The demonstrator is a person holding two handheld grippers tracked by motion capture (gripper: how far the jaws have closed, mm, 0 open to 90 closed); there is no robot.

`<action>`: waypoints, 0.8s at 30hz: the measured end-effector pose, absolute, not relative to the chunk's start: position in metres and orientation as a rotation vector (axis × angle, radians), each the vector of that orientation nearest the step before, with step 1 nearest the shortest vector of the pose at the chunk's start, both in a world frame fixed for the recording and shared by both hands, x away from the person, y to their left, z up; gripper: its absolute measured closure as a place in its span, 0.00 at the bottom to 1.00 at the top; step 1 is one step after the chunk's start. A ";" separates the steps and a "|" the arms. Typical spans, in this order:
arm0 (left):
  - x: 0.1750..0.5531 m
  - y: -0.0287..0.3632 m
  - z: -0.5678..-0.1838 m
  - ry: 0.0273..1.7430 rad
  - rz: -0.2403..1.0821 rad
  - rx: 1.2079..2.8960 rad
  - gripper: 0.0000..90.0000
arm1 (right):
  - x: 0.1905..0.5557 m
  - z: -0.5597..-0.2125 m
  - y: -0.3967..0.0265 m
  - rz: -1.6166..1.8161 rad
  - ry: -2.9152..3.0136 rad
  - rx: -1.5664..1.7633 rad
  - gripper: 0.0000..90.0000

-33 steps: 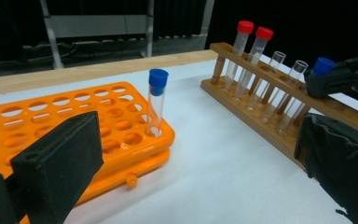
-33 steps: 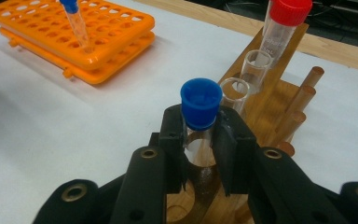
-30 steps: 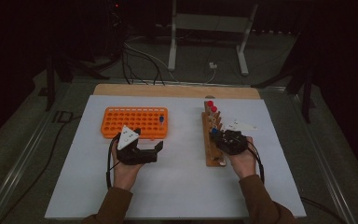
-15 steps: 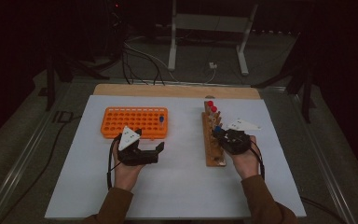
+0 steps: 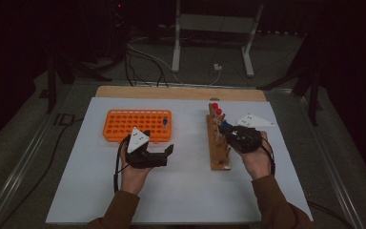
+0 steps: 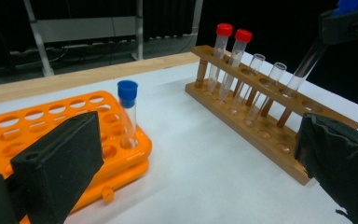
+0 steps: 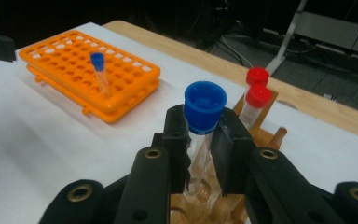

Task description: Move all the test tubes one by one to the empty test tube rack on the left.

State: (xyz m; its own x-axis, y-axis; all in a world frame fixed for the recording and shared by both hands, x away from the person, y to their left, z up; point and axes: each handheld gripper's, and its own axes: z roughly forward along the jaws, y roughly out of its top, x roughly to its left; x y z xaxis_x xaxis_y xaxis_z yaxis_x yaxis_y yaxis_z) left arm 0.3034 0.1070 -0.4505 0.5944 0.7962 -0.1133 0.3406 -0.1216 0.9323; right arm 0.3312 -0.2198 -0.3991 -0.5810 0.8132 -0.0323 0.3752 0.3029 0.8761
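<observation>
A wooden rack [image 5: 218, 143] stands at the right of the white mat and holds two red-capped tubes [image 6: 223, 51] and clear uncapped ones. My right gripper [image 7: 203, 135] is shut on a blue-capped tube [image 7: 204, 109] just under its cap. That tube [image 6: 306, 65] leans, with its lower end at a hole in the rack's top rail. In the high view the right gripper [image 5: 229, 131] sits over the rack's middle. The left gripper [image 5: 159, 144] rests open on the mat beside the orange rack [image 5: 133, 125], jaws wide apart around nothing. One blue-capped tube [image 6: 127, 112] stands in that orange rack.
A wooden board [image 5: 181, 92] edges the far side of the mat. Behind the table are cables and a white stand's legs [image 5: 209, 43]. Bare white mat [image 5: 186, 191] lies between the racks and toward the near edge.
The right gripper has shifted slightly farther along and up from the wooden rack with the blue-capped tube. The left gripper has stayed put.
</observation>
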 end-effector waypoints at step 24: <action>0.310 0.061 -0.443 0.815 0.473 1.808 0.13 | 0.327 -0.401 -0.186 1.318 2.207 1.007 0.85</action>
State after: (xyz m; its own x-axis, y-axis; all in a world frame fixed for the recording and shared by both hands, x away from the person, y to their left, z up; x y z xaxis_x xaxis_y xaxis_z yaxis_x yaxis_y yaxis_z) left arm 0.3104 0.0611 -0.4432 0.6901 0.7214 -0.0578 0.3068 -0.2193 0.9262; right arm 0.3274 -0.1858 -0.4012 -0.6720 0.7396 0.0388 0.3849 0.3040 0.8715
